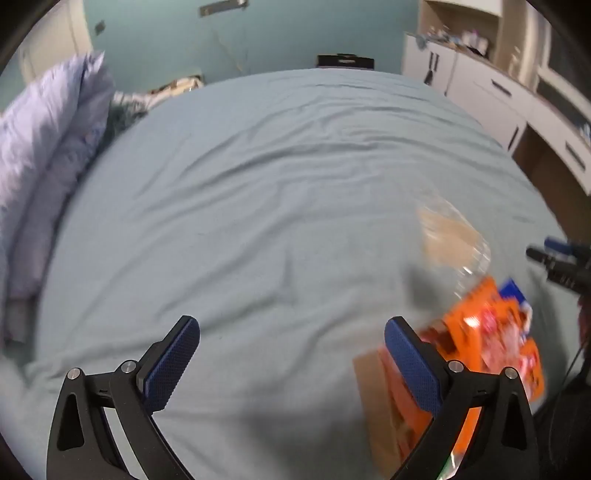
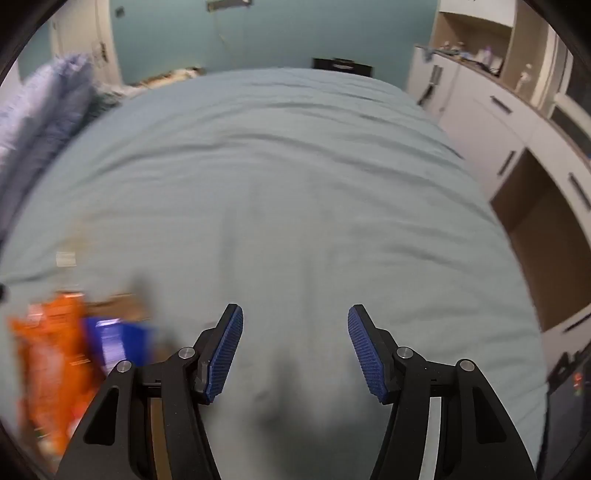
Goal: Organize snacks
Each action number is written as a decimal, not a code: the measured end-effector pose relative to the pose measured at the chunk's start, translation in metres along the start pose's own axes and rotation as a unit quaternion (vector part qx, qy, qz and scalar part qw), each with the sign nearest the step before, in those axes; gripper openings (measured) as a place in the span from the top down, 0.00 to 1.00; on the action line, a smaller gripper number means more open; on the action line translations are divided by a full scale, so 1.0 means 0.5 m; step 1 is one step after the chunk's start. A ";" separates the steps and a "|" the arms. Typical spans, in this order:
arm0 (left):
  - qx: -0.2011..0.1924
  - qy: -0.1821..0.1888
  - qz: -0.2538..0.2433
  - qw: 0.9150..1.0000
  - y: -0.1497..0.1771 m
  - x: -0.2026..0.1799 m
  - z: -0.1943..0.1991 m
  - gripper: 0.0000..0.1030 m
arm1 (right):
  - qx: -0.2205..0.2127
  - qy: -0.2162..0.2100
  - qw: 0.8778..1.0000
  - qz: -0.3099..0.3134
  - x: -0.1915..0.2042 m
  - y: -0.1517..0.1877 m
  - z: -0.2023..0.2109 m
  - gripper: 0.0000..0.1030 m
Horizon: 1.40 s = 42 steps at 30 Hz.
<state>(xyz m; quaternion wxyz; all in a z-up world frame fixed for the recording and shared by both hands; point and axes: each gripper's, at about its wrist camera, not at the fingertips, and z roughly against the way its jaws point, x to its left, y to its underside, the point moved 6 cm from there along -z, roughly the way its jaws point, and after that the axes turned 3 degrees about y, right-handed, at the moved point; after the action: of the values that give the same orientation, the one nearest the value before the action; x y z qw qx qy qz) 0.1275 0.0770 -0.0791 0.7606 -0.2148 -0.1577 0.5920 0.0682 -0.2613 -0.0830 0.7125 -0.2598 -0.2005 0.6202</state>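
Observation:
Snacks lie in a blurred heap on the blue bedsheet (image 1: 258,206). An orange snack bag (image 1: 491,332) lies just right of my left gripper (image 1: 291,332), with a blue packet (image 1: 513,291) behind it, a clear bag of beige snacks (image 1: 447,236) further back and a brown cardboard piece (image 1: 373,384) under it. My left gripper is open and empty. In the right wrist view the orange bag (image 2: 51,354) and blue packet (image 2: 114,343) lie left of my right gripper (image 2: 295,325), which is open and empty. The right gripper also shows in the left wrist view (image 1: 554,262).
Lilac pillows (image 1: 48,155) are stacked along the left side of the bed. White cabinets with drawers (image 2: 517,125) run along the right, with an open wooden niche (image 2: 546,240). A teal wall (image 1: 258,33) stands behind the bed.

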 end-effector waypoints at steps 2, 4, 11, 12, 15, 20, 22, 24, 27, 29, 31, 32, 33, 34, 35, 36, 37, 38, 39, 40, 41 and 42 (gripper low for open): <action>0.006 -0.011 0.004 1.000 -0.007 0.026 -0.030 0.01 | 0.026 0.026 0.999 0.017 0.026 0.010 -0.047 0.44; 0.013 -0.028 0.007 1.000 -0.010 0.053 -0.058 0.01 | 0.054 0.038 0.998 0.021 0.037 0.026 -0.082 0.44; 0.050 -0.014 0.049 0.997 0.033 0.132 -0.183 0.01 | 0.041 0.033 0.999 0.010 0.067 0.063 -0.141 0.19; 0.060 -0.015 0.059 0.996 0.043 0.139 -0.198 0.01 | 0.033 0.044 0.998 0.009 0.067 0.069 -0.144 0.06; 0.038 -0.017 0.055 0.998 0.051 0.147 -0.206 0.00 | 0.002 0.019 1.000 -0.008 0.061 0.089 -0.138 0.00; -0.022 -0.022 0.042 0.999 0.067 0.147 -0.201 0.00 | -0.052 0.011 0.999 0.008 0.057 0.110 -0.138 0.00; -0.050 -0.019 0.033 0.998 0.073 0.151 -0.194 0.00 | -0.051 0.001 0.999 0.001 0.052 0.118 -0.139 0.00; -0.048 -0.018 0.033 0.998 0.073 0.153 -0.193 0.00 | -0.049 -0.007 0.999 -0.005 0.040 0.117 -0.143 0.00; -0.060 -0.023 0.030 0.997 0.072 0.153 -0.192 0.00 | -0.048 -0.003 0.999 -0.002 0.050 0.115 -0.148 0.00; -0.059 -0.021 0.030 0.998 0.083 0.150 -0.187 0.00 | -0.048 -0.005 0.999 -0.004 0.036 0.102 -0.142 0.00; -0.061 -0.023 0.030 0.997 0.083 0.151 -0.185 0.00 | -0.049 -0.007 0.999 -0.007 0.014 0.102 -0.122 0.00; -0.060 -0.024 0.030 0.997 0.080 0.147 -0.187 0.00 | -0.049 -0.007 0.999 -0.006 0.011 0.100 -0.124 0.00; -0.059 -0.023 0.030 0.998 0.079 0.149 -0.186 0.00 | -0.048 -0.006 0.999 -0.006 0.004 0.089 -0.132 0.00; -0.060 -0.022 0.031 0.997 0.078 0.151 -0.185 0.00 | -0.048 -0.006 0.999 -0.005 0.003 0.090 -0.130 0.00; -0.059 -0.022 0.032 0.997 0.080 0.148 -0.186 0.00 | -0.048 -0.006 0.999 -0.005 -0.002 0.087 -0.135 0.00; -0.059 -0.022 0.032 0.998 0.080 0.149 -0.186 0.00 | -0.047 -0.007 0.999 -0.006 -0.002 0.087 -0.134 0.00; -0.060 -0.023 0.033 0.997 0.080 0.148 -0.187 0.00 | -0.048 -0.005 0.999 -0.006 0.004 0.086 -0.137 0.00; -0.059 -0.023 0.033 0.997 0.082 0.148 -0.187 0.00 | -0.048 -0.005 0.999 -0.006 0.002 0.085 -0.139 0.00; -0.059 -0.023 0.033 0.997 0.083 0.148 -0.187 0.00 | -0.048 -0.005 0.999 -0.005 0.002 0.084 -0.142 0.00; -0.059 -0.023 0.035 0.997 0.082 0.147 -0.187 0.00 | -0.048 -0.005 0.999 -0.005 0.001 0.084 -0.143 0.00; -0.059 -0.024 0.035 0.997 0.082 0.147 -0.188 0.00 | -0.048 -0.005 0.999 -0.005 -0.001 0.083 -0.143 0.00; -0.059 -0.024 0.035 0.997 0.082 0.147 -0.189 0.00 | -0.049 -0.005 0.999 -0.006 0.001 0.084 -0.147 0.00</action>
<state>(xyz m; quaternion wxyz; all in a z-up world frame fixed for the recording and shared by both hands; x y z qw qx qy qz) 0.1583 0.1434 -0.1820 0.7216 -0.2503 -0.2033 0.6126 0.0801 -0.2656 -0.1665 0.7016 -0.2901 -0.2356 0.6067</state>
